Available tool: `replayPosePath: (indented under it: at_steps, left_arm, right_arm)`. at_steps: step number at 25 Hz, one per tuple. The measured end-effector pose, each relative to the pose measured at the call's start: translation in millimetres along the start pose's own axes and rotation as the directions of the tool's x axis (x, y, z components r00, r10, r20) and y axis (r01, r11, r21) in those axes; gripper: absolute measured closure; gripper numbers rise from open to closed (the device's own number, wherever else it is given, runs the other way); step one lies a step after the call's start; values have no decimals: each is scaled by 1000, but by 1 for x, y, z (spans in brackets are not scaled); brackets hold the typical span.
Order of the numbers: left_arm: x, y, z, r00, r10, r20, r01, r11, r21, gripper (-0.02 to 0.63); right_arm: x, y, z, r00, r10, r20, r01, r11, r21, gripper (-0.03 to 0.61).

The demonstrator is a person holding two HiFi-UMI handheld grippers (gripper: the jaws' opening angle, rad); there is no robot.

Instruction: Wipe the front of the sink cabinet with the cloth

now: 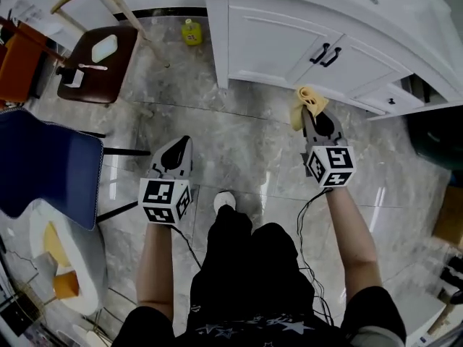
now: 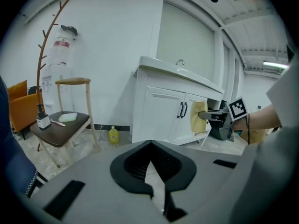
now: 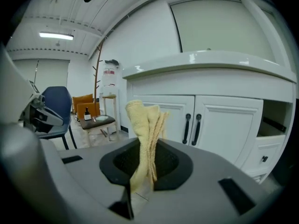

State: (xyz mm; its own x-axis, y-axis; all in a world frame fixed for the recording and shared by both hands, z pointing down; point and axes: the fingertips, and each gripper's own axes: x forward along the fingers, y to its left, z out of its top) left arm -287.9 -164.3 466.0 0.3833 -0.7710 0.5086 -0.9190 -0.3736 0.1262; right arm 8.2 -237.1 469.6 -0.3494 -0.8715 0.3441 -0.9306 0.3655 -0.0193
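Note:
The white sink cabinet (image 1: 289,35) stands at the top right, with two black door handles (image 1: 325,55). My right gripper (image 1: 312,113) is shut on a folded yellow cloth (image 1: 306,101), which sticks up out of the jaws (image 3: 145,125) and is held a little short of the doors (image 3: 224,125). In the left gripper view the cloth (image 2: 198,116) hangs in front of the cabinet (image 2: 161,111). My left gripper (image 1: 181,149) is lower left over the floor, shut with nothing in it (image 2: 150,146), well away from the cabinet.
A wooden chair with a brown seat (image 1: 98,56) stands at the top left and a small yellow bottle (image 1: 191,32) sits at the cabinet's left corner. A blue chair (image 1: 47,168) is on the left. A dark bin (image 1: 434,132) sits right of the cabinet. Grey tile floor (image 1: 239,143) lies between.

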Motion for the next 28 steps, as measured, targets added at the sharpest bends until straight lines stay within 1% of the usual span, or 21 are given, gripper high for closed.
replayPosePath:
  at_steps: [3, 6, 9, 11, 13, 16, 17, 19, 21, 24, 26, 28]
  left_arm:
    - [-30, 5, 36, 1000, 19, 3, -19, 999, -29, 598]
    - [-66, 4, 64, 999, 20, -25, -21, 998, -55, 598]
    - [-96, 1, 96, 998, 3, -55, -7, 997, -80, 598]
    - [-110, -5, 118, 997, -30, -69, 23, 995, -98, 598]
    - [-118, -11, 140, 994, -67, -83, 60, 995, -78, 598]
    - [-122, -9, 173, 993, -68, -94, 69, 997, 16, 598]
    - [-124, -9, 184, 994, -66, -92, 69, 997, 31, 598]
    - [-127, -13, 204, 994, -74, -80, 76, 997, 26, 598]
    - [-129, -19, 222, 994, -90, -69, 91, 996, 14, 598]
    - [-133, -32, 235, 993, -95, -64, 97, 995, 24, 598]
    - [-137, -44, 239, 994, -89, -58, 90, 996, 24, 598]
    - [-143, -58, 244, 996, -78, -47, 80, 996, 28, 598]
  right_arm:
    - [-20, 22, 46, 1000, 12, -10, -11, 1000, 21, 514]
    - [-40, 45, 90, 999, 28, -45, -25, 998, 61, 514]
    - [-54, 62, 138, 996, 44, -75, -36, 994, 99, 514]
    - [-60, 70, 166, 994, 46, -95, -34, 992, 119, 514]
    - [-61, 79, 194, 994, 44, -100, -31, 991, 127, 514]
    - [-56, 86, 242, 998, 29, -60, -20, 990, 137, 514]
    - [-56, 87, 256, 999, 23, -42, -17, 989, 145, 514]
    - [-55, 89, 280, 1000, 12, -11, -10, 986, 164, 514]
    - [-56, 88, 294, 1000, 3, 6, -4, 981, 192, 514]
    - [-67, 87, 301, 1000, 7, 11, -9, 977, 213, 514]
    - [-80, 87, 301, 999, 34, 5, -34, 982, 184, 514]
    - [-94, 87, 299, 997, 78, -4, -77, 987, 140, 514]
